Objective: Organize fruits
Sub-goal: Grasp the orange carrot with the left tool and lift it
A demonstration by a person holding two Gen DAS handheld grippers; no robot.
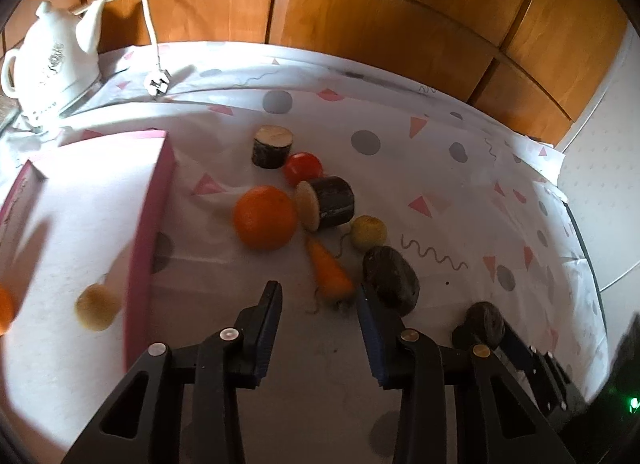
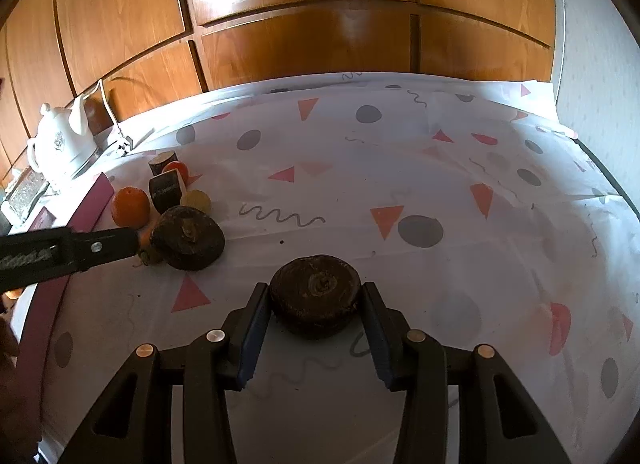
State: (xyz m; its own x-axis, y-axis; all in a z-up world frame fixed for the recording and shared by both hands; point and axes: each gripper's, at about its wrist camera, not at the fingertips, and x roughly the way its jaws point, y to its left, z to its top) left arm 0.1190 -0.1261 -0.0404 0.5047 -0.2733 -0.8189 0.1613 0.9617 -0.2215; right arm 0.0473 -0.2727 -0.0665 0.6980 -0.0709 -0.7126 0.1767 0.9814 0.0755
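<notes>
A: What is seen nearest on the right side?

B: A dark round fruit [image 2: 316, 296] is gripped between the fingers of the right gripper [image 2: 316, 306], both pads being pressed to its sides, above the patterned tablecloth [image 2: 400, 167].

A: And the left gripper?

B: The left gripper [image 1: 318, 304] is held with its fingers spread wide and nothing between them. The wide end of an orange carrot-shaped piece [image 1: 329, 270] lies just beyond the fingertips, and a second dark round fruit [image 1: 391, 280] is seen touching the right fingertip [image 1: 366, 300], or nearly so.

A: What is found to the left?

B: A pink-walled box [image 1: 150, 219] is seen there. A pale yellow ball [image 1: 97, 307] and part of an orange item [image 1: 6, 310] at the picture's edge are seen inside it.

A: And farther off?

B: A yellowish ball [image 1: 369, 231] is placed beyond the dark fruit; left of it an orange [image 1: 265, 217] is seen beside a dark cylinder on its side [image 1: 327, 203]. Behind these a red tomato [image 1: 303, 167] and an upright dark cylinder [image 1: 272, 147] are found. At the far left a white kettle [image 1: 52, 59] and its plug [image 1: 158, 83] are seen, with wooden panelling [image 1: 360, 11] behind.
</notes>
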